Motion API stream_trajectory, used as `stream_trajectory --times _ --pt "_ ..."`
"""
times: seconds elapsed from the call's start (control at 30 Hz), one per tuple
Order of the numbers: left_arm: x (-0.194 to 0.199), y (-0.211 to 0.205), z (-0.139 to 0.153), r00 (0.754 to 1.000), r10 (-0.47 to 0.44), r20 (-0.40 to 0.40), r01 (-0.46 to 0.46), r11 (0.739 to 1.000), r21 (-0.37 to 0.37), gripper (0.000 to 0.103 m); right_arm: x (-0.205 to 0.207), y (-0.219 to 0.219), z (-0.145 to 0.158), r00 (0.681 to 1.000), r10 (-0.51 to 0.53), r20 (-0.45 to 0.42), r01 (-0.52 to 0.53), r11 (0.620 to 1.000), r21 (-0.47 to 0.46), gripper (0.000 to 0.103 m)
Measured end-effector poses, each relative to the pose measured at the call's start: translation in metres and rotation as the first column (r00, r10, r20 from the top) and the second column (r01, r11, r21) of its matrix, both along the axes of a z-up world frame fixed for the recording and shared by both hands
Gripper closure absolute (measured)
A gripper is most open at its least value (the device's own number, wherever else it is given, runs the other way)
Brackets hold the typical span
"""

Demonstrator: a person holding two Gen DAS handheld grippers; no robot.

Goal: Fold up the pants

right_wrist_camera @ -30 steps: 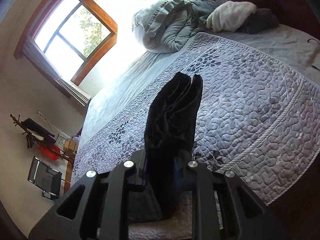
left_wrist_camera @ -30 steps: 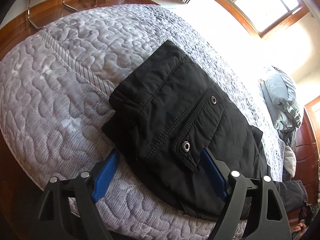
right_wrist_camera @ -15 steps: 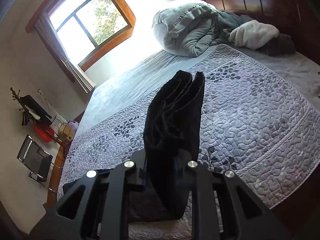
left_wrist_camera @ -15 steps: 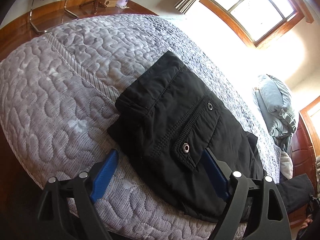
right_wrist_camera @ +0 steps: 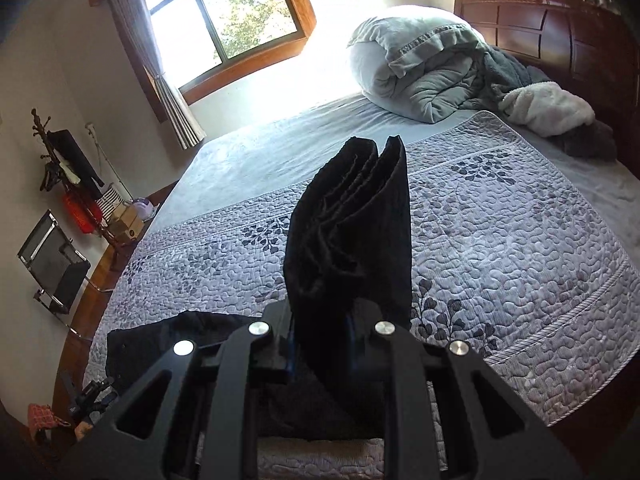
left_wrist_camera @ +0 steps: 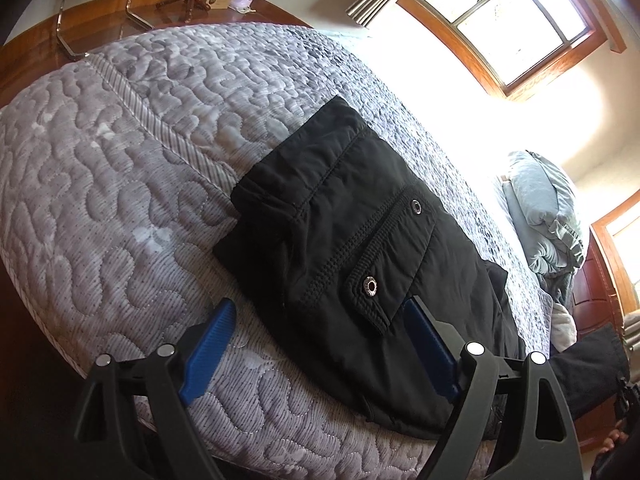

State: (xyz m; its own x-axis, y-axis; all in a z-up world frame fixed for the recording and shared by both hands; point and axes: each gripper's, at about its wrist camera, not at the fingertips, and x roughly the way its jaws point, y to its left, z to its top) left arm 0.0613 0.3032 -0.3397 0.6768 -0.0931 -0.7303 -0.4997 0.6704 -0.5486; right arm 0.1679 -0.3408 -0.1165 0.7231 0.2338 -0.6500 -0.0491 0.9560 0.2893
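Bedroom: sunlit window (right_wrist_camera: 224, 16), quilted grey bedspread (left_wrist_camera: 120, 200) on a bed (right_wrist_camera: 500, 248), rumpled duvet (right_wrist_camera: 420, 64) piled at the wooden headboard (right_wrist_camera: 560, 28).
Pants: black pants (left_wrist_camera: 360, 248) are laid flat on the bedspread, pocket flap and snaps up; the leg end (right_wrist_camera: 352, 232) is held raised above the bed.
Left tool: the left tool (left_wrist_camera: 320, 340) is angled down over the near edge, blue pads spread wide, nothing gripped.
Right tool: the right tool (right_wrist_camera: 320, 344) is tilted downward, clamped on the bunched leg end.
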Motion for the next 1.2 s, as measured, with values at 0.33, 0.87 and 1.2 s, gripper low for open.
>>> stream_trajectory --times 0.33,0.87,1.2 --pt "-0.004 0.005 -0.003 1.000 0.012 0.013 -0.011 0.999 -0.030 0.017 0.001 0.062 -0.013 0.996 0.087 -0.023 -0.089 0.990 -0.109 0.086" --pt "-0.012 0.012 -0.005 1.000 0.012 0.027 -0.010 0.998 -0.065 0.017 -0.006 0.151 -0.055 0.977 0.193 -0.090 -0.211 0.934 -0.288 0.087" --pt "-0.013 0.014 -0.005 0.999 0.006 0.032 -0.003 0.997 -0.075 0.015 -0.017 0.207 -0.096 0.957 0.249 -0.146 -0.288 0.837 -0.464 0.087"
